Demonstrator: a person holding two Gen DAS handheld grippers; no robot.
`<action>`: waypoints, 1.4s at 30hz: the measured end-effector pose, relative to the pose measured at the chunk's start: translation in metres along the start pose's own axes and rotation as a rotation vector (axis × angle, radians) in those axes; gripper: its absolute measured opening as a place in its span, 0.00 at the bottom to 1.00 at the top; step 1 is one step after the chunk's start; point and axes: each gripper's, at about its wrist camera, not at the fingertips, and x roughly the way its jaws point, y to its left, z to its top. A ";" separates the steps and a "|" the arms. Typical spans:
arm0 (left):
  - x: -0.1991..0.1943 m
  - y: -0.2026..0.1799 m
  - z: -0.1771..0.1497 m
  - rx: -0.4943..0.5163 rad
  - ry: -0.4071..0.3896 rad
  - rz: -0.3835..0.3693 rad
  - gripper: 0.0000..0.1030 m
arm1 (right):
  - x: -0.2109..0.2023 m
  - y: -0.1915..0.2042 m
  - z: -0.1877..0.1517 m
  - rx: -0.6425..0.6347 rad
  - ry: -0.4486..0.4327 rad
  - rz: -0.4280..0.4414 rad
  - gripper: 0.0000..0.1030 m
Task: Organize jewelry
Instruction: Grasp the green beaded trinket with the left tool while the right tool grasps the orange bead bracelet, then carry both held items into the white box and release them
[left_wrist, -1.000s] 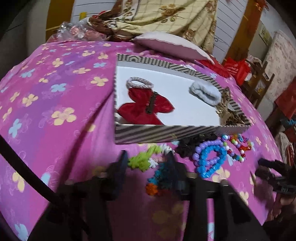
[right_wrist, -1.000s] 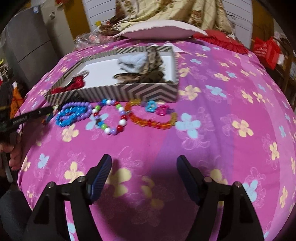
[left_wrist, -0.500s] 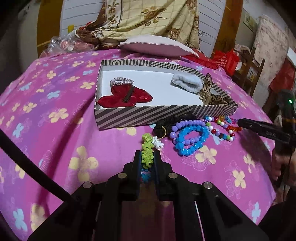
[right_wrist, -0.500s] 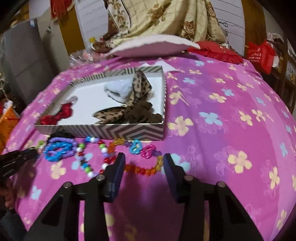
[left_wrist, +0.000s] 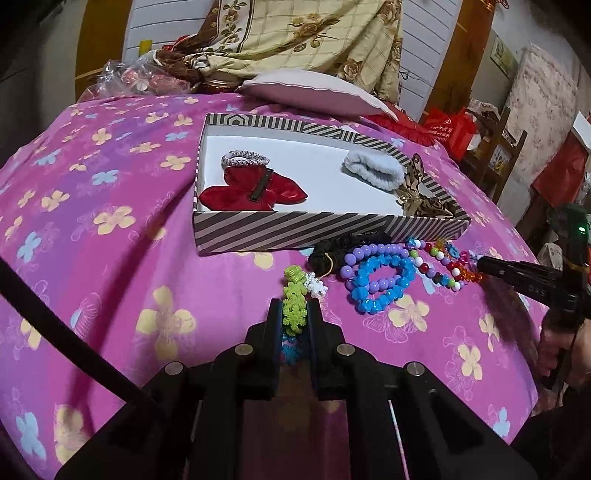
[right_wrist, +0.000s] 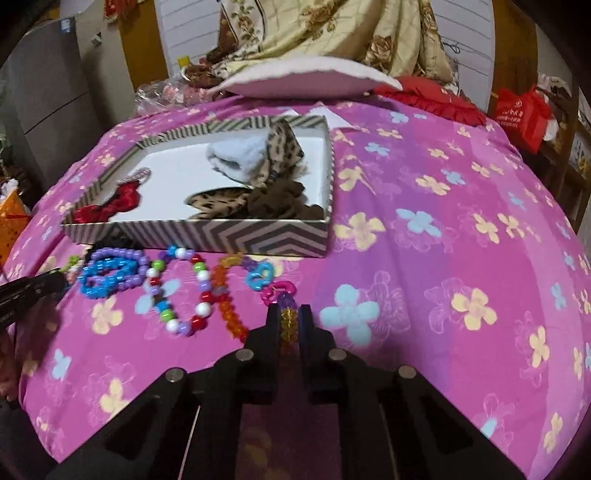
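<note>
A striped box (left_wrist: 325, 230) (right_wrist: 207, 236) on the pink floral bedspread holds a red bow clip (left_wrist: 255, 190), a silver band (left_wrist: 244, 159), a pale blue scrunchie (left_wrist: 373, 170) and leopard-print bows (right_wrist: 221, 201). In front of it lie a black hair tie (left_wrist: 332, 251), blue and purple bead bracelets (left_wrist: 380, 277) (right_wrist: 110, 275) and a multicoloured bead bracelet (right_wrist: 184, 295). My left gripper (left_wrist: 294, 314) is shut on a green, white and blue flower bracelet (left_wrist: 294, 295). My right gripper (right_wrist: 289, 319) is shut on an orange crystal bracelet (right_wrist: 231, 310) with pink and blue rings.
A pink pillow (left_wrist: 310, 92), a floral blanket (left_wrist: 314, 33) and a plastic bag (left_wrist: 125, 75) lie behind the box. A red bag (right_wrist: 521, 114) and wooden furniture (left_wrist: 495, 155) stand at the right. A black cable (left_wrist: 62, 328) crosses the left.
Both grippers were open a second ago. The left one closed on the flower bracelet first, then the right one moved in and closed on the orange bracelet.
</note>
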 end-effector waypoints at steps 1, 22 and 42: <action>0.000 0.000 0.000 0.000 0.000 0.000 0.00 | -0.005 0.001 -0.001 0.004 -0.009 0.010 0.09; 0.000 0.002 0.000 -0.006 -0.001 -0.004 0.00 | -0.038 0.018 -0.002 0.038 -0.094 0.135 0.09; 0.000 0.002 0.000 -0.005 -0.001 -0.003 0.00 | -0.037 0.023 -0.002 0.033 -0.096 0.133 0.09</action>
